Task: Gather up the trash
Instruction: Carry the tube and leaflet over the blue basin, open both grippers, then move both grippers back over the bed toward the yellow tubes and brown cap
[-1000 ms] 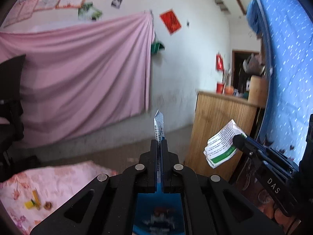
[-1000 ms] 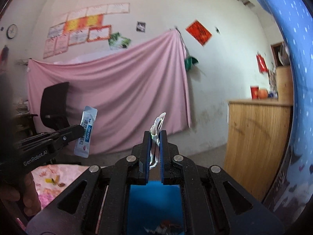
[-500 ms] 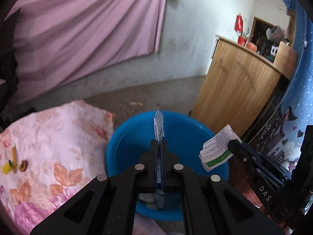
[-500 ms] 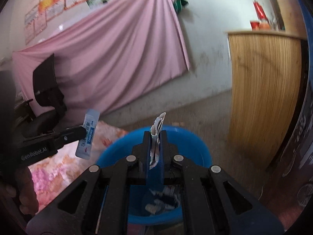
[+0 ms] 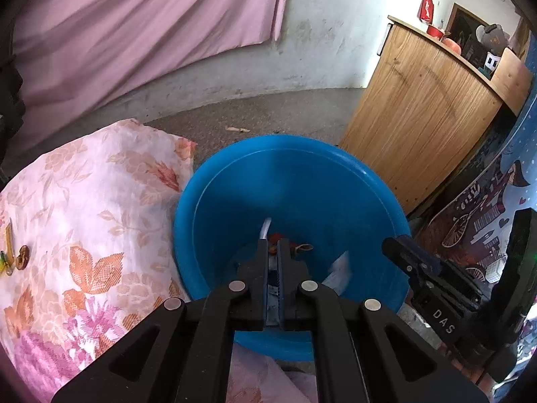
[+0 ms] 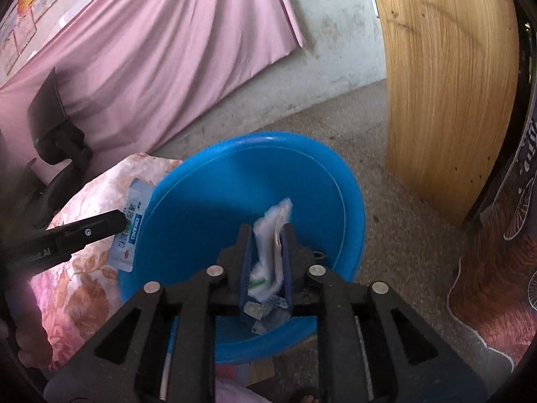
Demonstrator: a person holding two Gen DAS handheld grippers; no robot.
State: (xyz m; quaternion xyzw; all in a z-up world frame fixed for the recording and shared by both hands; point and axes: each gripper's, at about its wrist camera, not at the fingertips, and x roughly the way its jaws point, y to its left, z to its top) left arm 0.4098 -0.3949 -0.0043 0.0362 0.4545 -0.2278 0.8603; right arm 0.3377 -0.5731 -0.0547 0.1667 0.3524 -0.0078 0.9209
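Note:
A blue plastic basin (image 5: 302,181) sits on the floor and holds several trash scraps. It also shows in the right wrist view (image 6: 255,181). My left gripper (image 5: 273,245) is over the basin with its jaws slightly parted; the blue-and-white sachet (image 6: 131,225) slips down from its fingers, its top edge (image 5: 265,228) just showing. My right gripper (image 6: 266,235) is open over the basin, and the white-and-green packet (image 6: 272,235) falls loose between its fingers. In the left wrist view the right gripper (image 5: 402,255) is at the right, empty.
A floral pink cloth (image 5: 84,218) lies left of the basin with small trash bits (image 5: 15,252) on it. A wooden cabinet (image 5: 426,107) stands to the right. A pink curtain (image 5: 134,27) covers the back wall. A black chair (image 6: 53,124) stands at left.
Both grippers tilted down over the blue basin. Both have opened: the packet has left the right gripper's grip and drops, and the sachet slides down from the left.

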